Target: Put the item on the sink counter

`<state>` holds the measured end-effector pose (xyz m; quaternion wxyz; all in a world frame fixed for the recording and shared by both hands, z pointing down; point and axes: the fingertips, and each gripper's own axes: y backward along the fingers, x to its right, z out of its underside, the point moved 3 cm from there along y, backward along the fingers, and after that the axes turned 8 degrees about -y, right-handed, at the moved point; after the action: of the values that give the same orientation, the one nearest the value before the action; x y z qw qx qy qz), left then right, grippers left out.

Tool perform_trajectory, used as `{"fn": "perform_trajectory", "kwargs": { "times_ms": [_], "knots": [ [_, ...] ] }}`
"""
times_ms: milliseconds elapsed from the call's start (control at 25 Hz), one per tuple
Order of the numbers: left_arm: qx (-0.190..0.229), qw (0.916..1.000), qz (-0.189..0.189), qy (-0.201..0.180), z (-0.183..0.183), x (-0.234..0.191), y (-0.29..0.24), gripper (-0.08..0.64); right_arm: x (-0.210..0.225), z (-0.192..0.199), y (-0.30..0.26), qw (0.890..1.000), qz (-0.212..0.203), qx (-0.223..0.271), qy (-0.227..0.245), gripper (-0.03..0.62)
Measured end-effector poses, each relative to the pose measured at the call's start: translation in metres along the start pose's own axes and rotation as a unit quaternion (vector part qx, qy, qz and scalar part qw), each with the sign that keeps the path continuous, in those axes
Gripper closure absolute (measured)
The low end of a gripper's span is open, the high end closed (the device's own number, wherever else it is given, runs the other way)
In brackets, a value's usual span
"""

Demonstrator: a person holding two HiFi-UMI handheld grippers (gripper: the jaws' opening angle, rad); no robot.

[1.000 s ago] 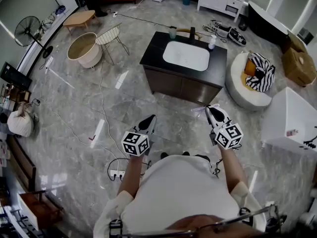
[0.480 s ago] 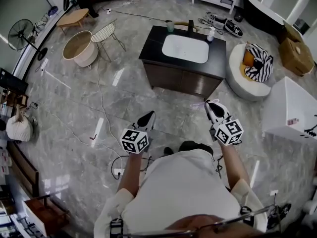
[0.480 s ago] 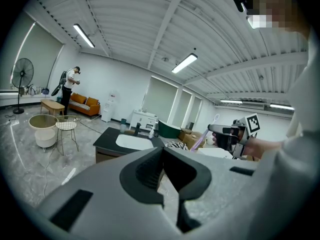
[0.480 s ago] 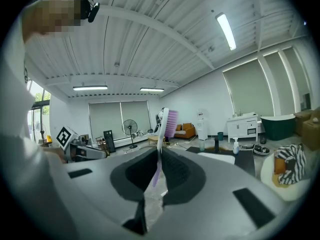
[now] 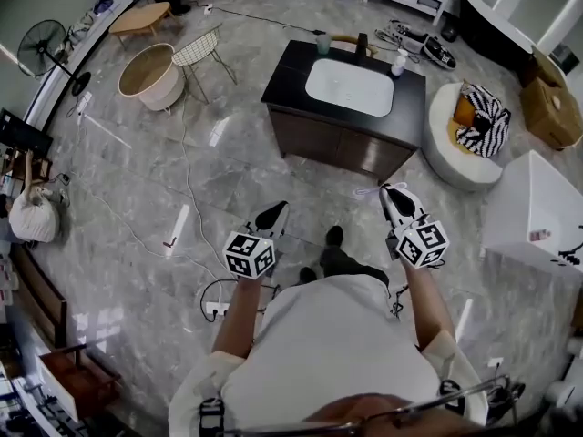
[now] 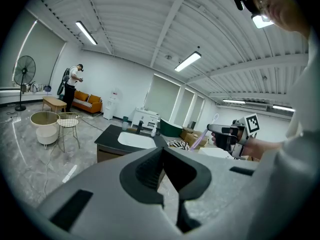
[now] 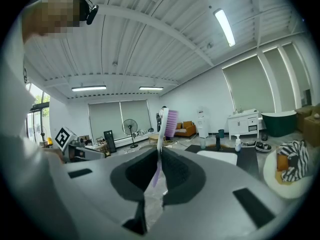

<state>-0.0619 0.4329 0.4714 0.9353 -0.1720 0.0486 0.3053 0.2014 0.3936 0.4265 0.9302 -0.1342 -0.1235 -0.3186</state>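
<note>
A purple-and-white toothbrush (image 7: 165,128) stands upright between the pads of my right gripper (image 7: 160,151), which is shut on its handle. From the head view the right gripper (image 5: 392,197) hovers over the floor with the toothbrush (image 5: 369,191) sticking out left, well short of the black sink counter (image 5: 287,87) with its white basin (image 5: 349,86). My left gripper (image 5: 271,218) is level with it, to the left, jaws together and empty (image 6: 163,149). The left gripper view shows the counter (image 6: 107,136) ahead and the right gripper (image 6: 222,132) holding the toothbrush (image 6: 203,134).
A cup (image 5: 322,42), a dark faucet (image 5: 363,44) and a pump bottle (image 5: 398,62) stand along the counter's back edge. A round white pouf (image 5: 455,144) with a striped cushion sits right of it. Cables and a power strip (image 5: 217,309) lie on the floor to the left.
The person's foot has stepped forward below the grippers and the head view has shifted slightly. Both grippers keep their pose, and the toothbrush stays gripped.
</note>
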Motion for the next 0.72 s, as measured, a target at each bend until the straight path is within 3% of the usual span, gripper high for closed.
{"fn": "perform_trajectory", "kwargs": {
  "times_ms": [720],
  "knots": [
    [-0.013, 0.9991, -0.037, 0.016, -0.036, -0.054, -0.108, 0.555, 0.094, -0.031, -0.108, 0.999, -0.043, -0.027, -0.008, 0.560]
  ]
}}
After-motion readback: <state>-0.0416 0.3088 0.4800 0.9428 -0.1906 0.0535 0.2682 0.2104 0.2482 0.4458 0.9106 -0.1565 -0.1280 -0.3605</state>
